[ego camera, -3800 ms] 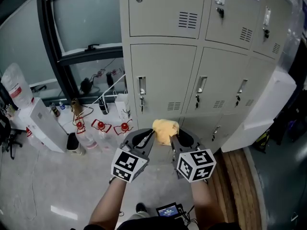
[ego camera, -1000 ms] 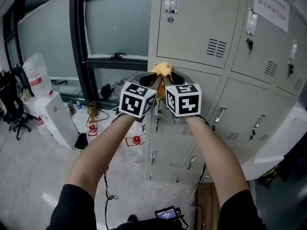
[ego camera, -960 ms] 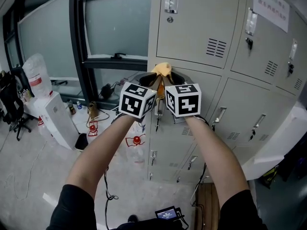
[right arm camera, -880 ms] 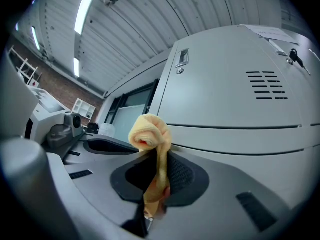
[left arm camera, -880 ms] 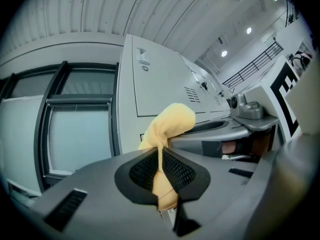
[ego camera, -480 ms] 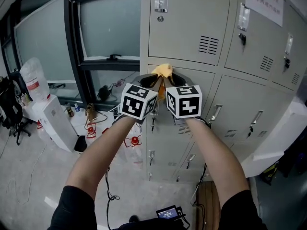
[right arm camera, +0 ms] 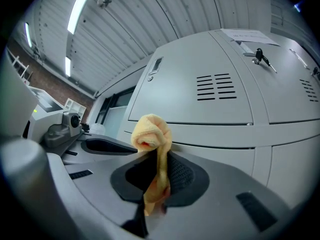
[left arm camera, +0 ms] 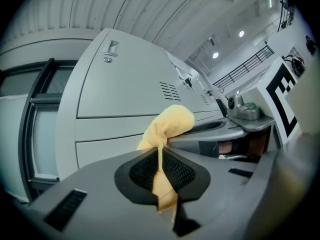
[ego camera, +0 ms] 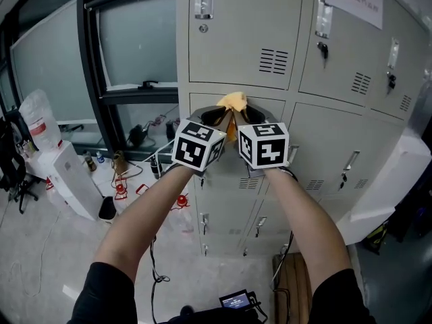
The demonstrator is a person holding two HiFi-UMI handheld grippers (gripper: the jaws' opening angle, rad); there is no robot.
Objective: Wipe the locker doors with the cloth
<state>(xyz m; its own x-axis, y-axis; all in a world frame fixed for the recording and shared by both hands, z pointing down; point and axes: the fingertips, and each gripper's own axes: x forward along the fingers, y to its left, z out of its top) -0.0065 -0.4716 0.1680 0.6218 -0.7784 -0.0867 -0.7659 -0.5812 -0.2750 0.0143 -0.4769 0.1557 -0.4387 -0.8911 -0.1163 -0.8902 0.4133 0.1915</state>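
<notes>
I've got left gripper (ego camera: 214,117) & right gripper (ego camera: 246,116) side by side, both w/ jaws clamped on yellow cloth (ego camera: 234,102). Bunch pokes fwd past tips, just below upper locker door (ego camera: 236,39) edge. Contact w/ lockers unclear. Neither arm nearer.

Light is even, cool and fairly bright. In the head view the locker doors (ego camera: 236,32) carry only soft shadows, and their straight lines bow toward the edges. The window (ego camera: 135,39) at 10 o'clock looks dull grey. Both gripper views are strongly fisheyed with black corners and a soft foreground at 6 o'clock. A strip light (right arm camera: 82,6) flares at 11 o'clock in the right gripper view, and small ceiling lamps (left arm camera: 241,33) shine at 1 o'clock in the left.
</notes>
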